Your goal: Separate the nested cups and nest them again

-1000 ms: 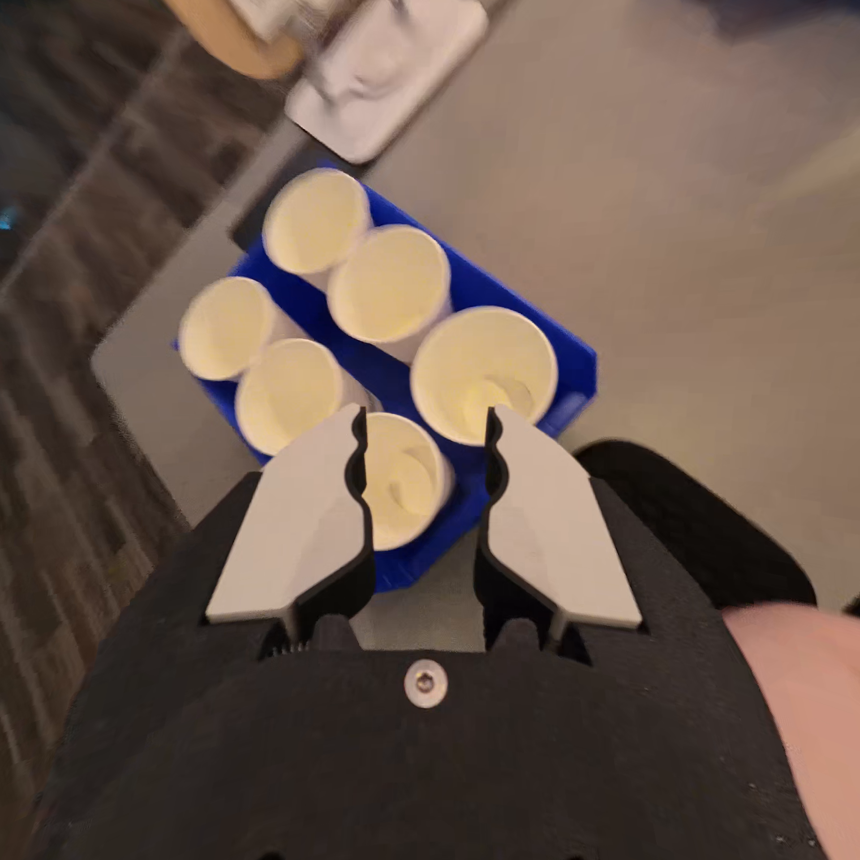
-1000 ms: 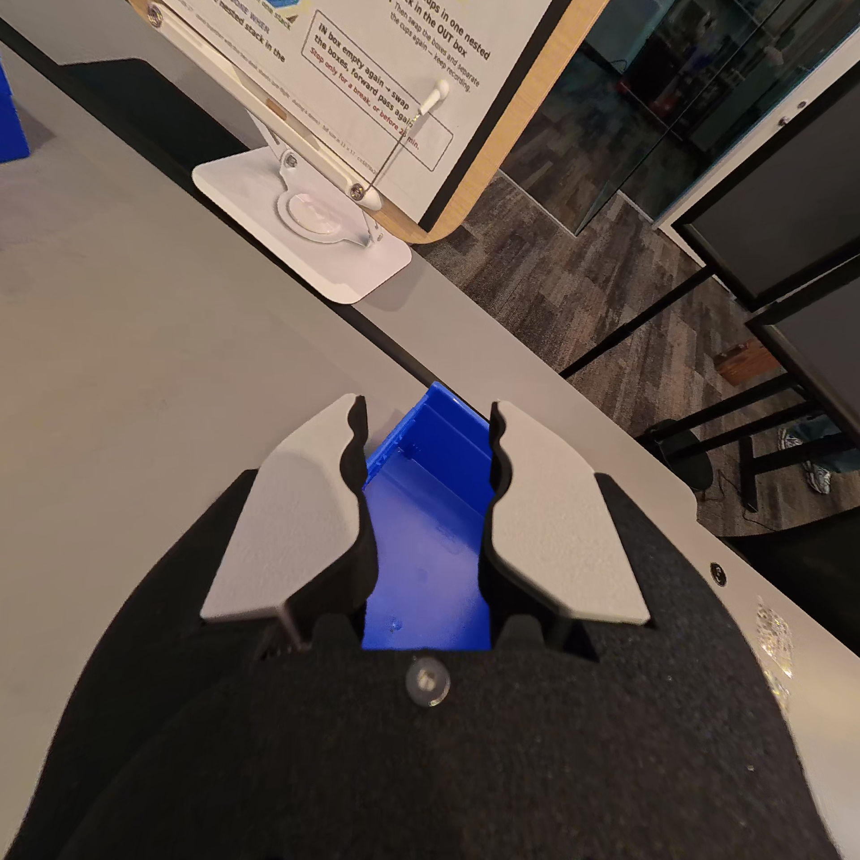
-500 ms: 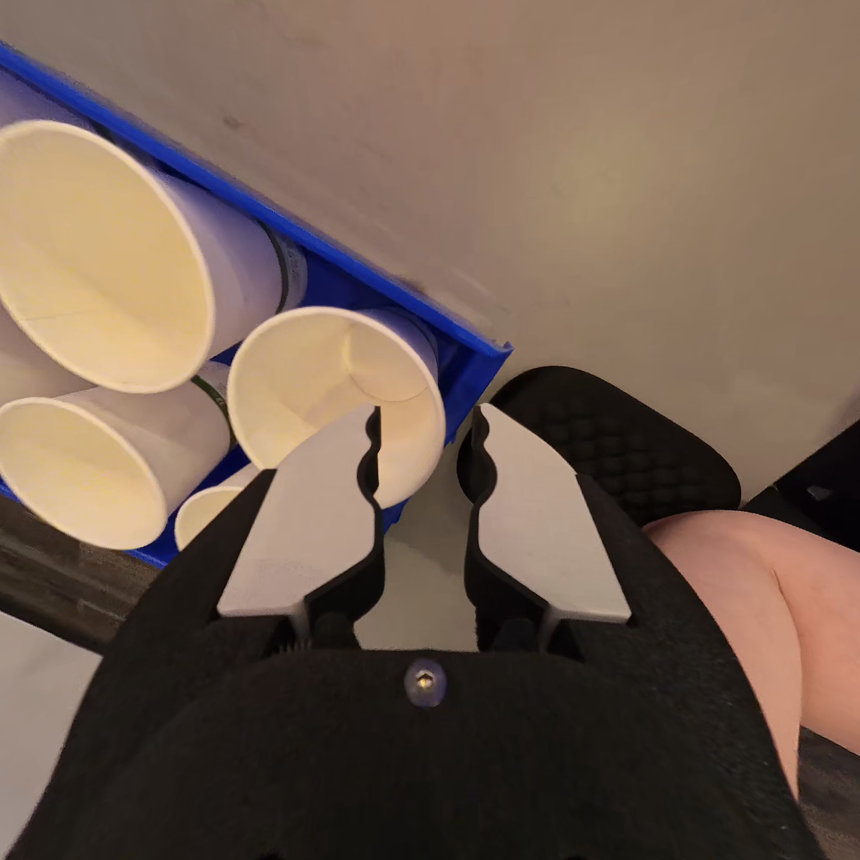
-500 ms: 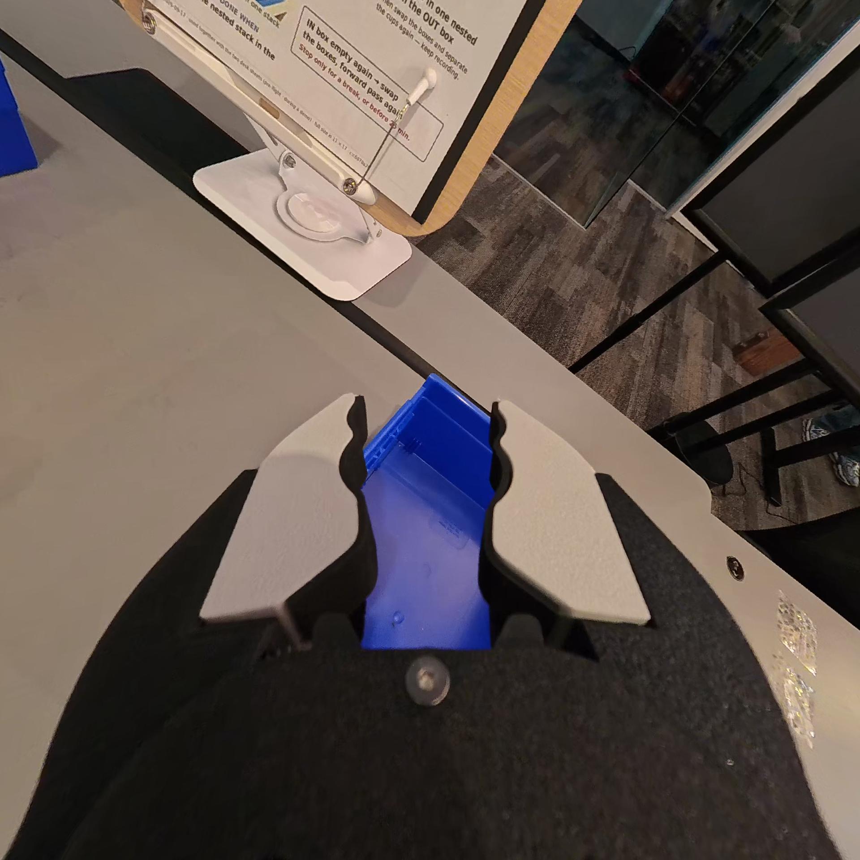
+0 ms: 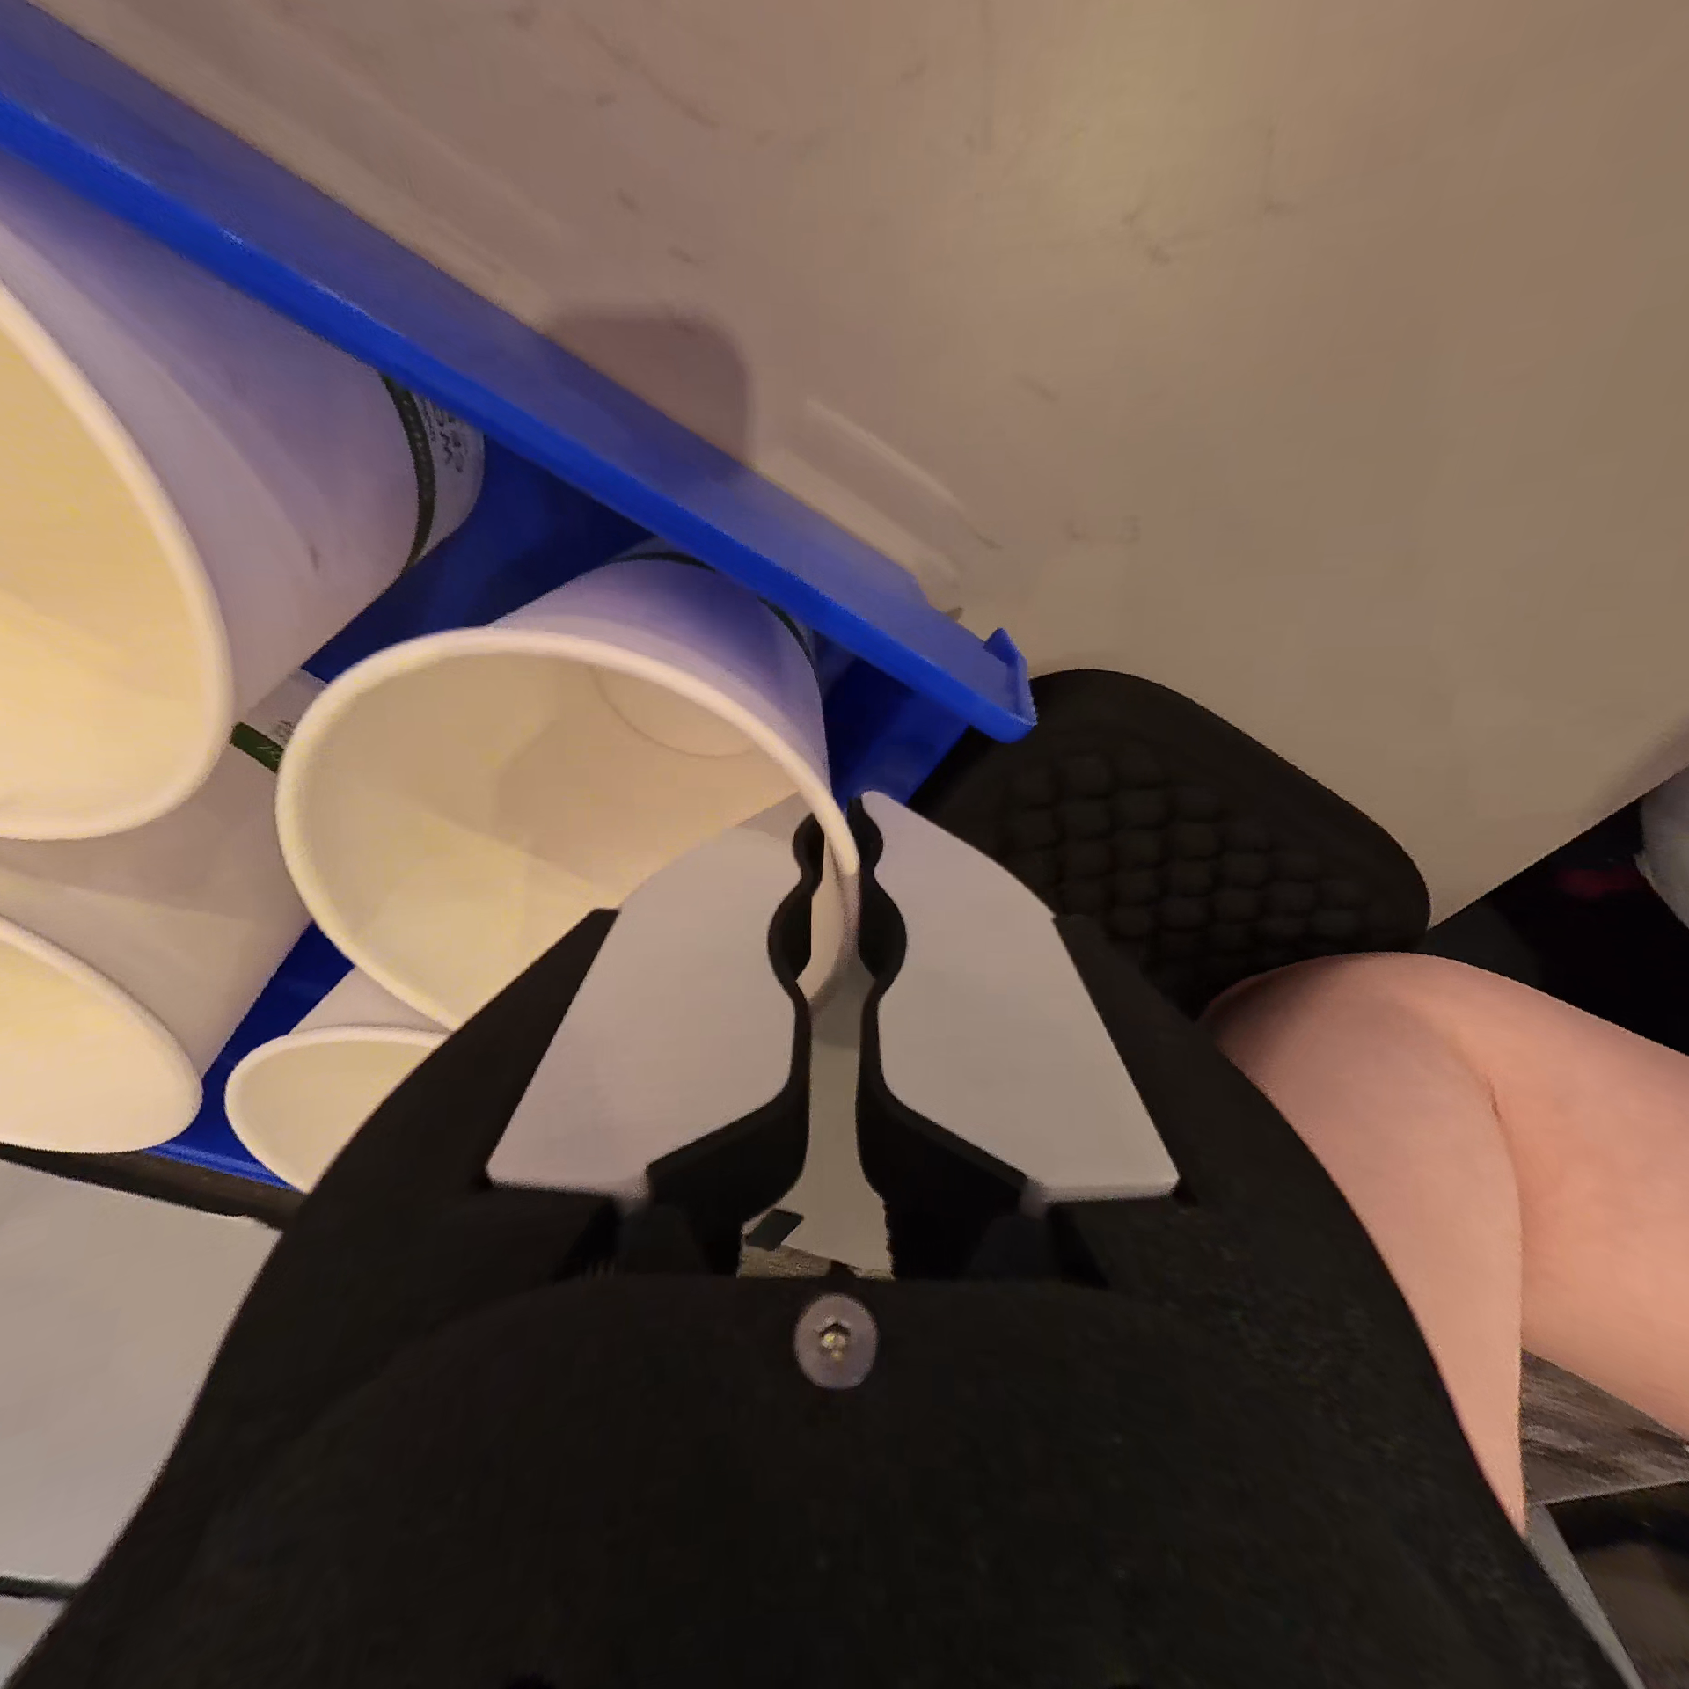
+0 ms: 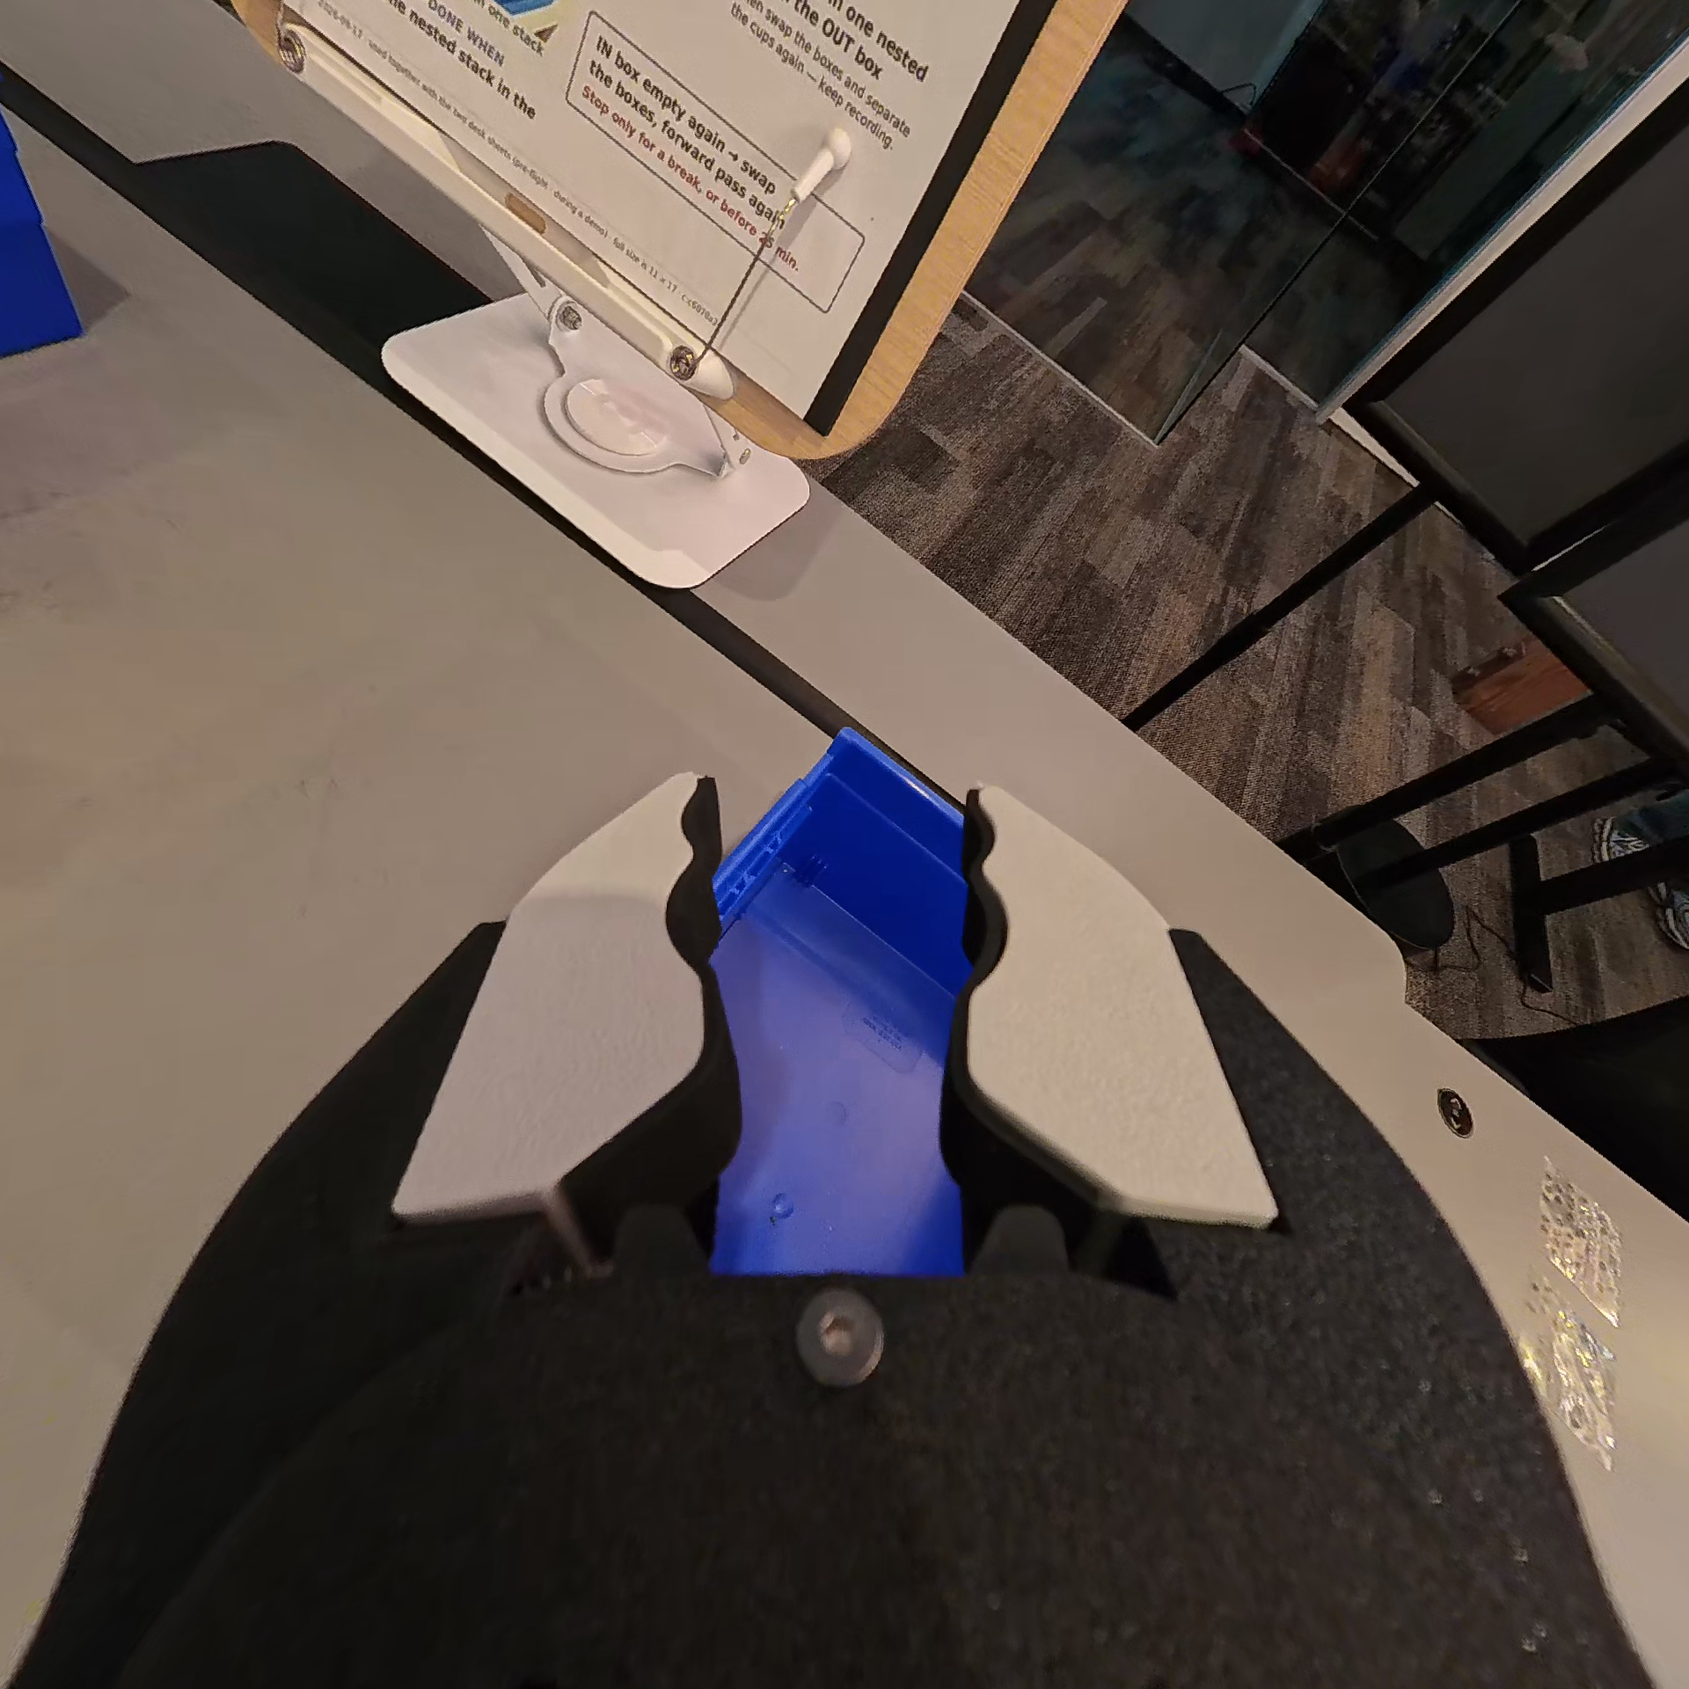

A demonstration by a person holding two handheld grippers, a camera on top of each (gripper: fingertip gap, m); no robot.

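In the left wrist view, the left gripper [image 5: 833, 900] is clenched on the near rim of a white paper cup [image 5: 539, 804], one finger inside the wall and one outside, probably to lift it from the blue bin [image 5: 640, 475]; more cups crowd to its left. In the right wrist view, the right gripper [image 6: 836, 923] hangs released over an empty blue bin [image 6: 841, 1051], seemingly waiting to receive.

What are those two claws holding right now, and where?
The left gripper pinches a white paper cup by its rim wall. The right gripper holds nothing.
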